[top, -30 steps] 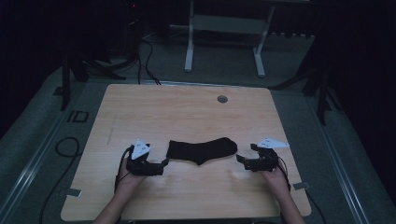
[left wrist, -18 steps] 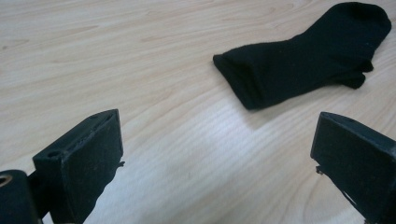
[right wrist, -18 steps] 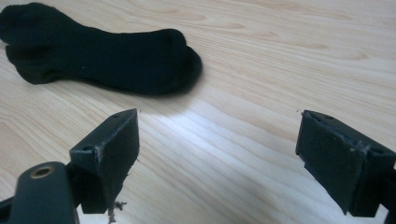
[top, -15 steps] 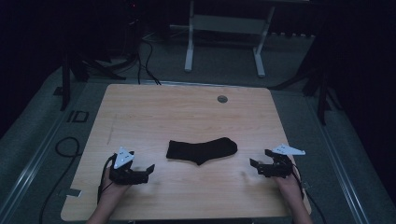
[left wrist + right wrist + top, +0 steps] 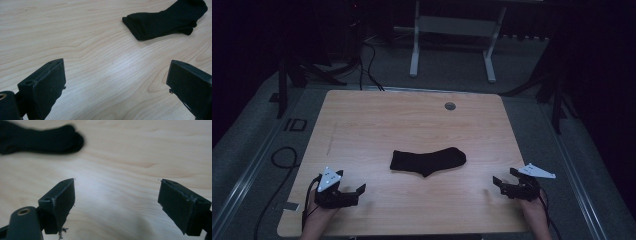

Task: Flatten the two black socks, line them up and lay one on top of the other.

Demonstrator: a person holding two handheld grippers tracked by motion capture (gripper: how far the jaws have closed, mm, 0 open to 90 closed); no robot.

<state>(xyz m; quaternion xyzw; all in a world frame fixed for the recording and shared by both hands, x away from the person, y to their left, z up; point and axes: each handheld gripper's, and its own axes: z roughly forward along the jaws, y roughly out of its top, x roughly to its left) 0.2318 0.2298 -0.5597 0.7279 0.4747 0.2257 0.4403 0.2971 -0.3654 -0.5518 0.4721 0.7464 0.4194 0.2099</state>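
black sock [image 5: 428, 161] lies flat between both gaping hand-held grippers.

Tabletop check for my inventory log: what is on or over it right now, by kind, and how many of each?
Black sock: 1
Handheld grippers: 2, the left gripper and the right gripper, both open and apart from the sock
Round grey grommet in the table: 1
Total: 4

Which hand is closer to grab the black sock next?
Probably left. The left gripper, jaws open, sits a bit nearer the sock than the right gripper, and the sock's open end faces it.
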